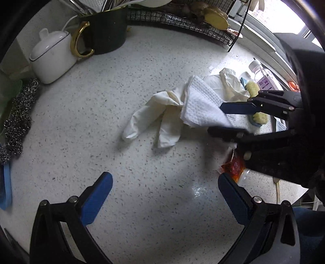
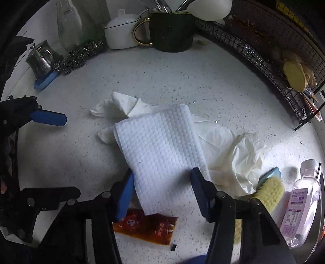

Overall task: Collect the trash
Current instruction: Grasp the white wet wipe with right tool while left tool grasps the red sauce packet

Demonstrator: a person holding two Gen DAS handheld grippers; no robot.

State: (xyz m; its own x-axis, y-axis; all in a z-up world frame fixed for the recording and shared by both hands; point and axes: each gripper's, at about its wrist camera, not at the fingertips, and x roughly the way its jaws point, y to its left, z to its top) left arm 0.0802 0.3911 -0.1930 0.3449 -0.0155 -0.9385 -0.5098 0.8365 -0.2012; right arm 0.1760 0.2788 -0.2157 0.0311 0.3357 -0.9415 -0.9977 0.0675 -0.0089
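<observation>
Home kitchen counter: speckled white countertop (image 1: 85,126). Upper left of the left wrist view: dark mug (image 1: 105,30) holding utensils, white lidded jar (image 1: 50,58), steel scourer (image 1: 20,115). Wire rack (image 1: 182,18) along top edge.

Speckled counter (image 1: 101,121): gloves (image 1: 150,119), sauce packet (image 2: 146,227), mug (image 1: 105,30).

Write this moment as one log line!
right claw: open, straddling paper towel | left claw: open, empty | sauce packet: on counter
</observation>
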